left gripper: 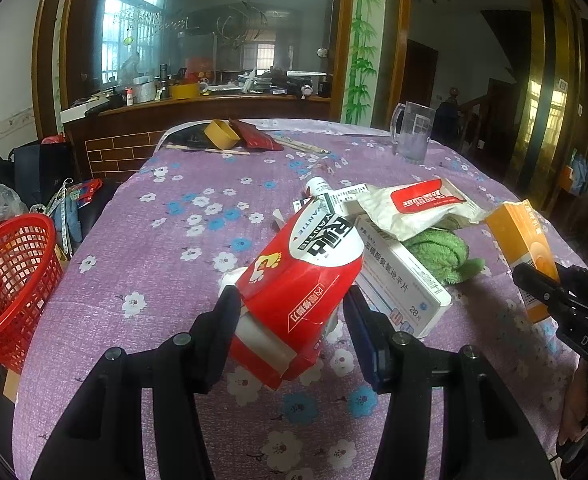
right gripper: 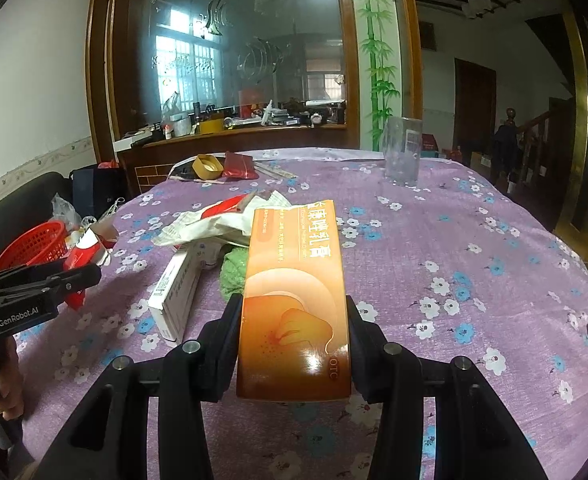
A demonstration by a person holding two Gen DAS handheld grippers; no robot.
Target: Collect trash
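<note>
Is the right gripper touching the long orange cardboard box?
Touching. The right wrist view shows the right gripper with both fingers pressed against the sides of the long orange cardboard box.

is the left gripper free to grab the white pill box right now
Probably not: the left gripper is already shut on the red carton. The white pill box lies close beside it, uncovered at its near end.

I see from pill box [left gripper: 404, 280]: towel [left gripper: 444, 250] right | wrapper [left gripper: 414, 208] behind, overlapping | mug [left gripper: 412, 132] far behind | basket [left gripper: 12, 280] far left, off table [left gripper: 154, 280].
</note>
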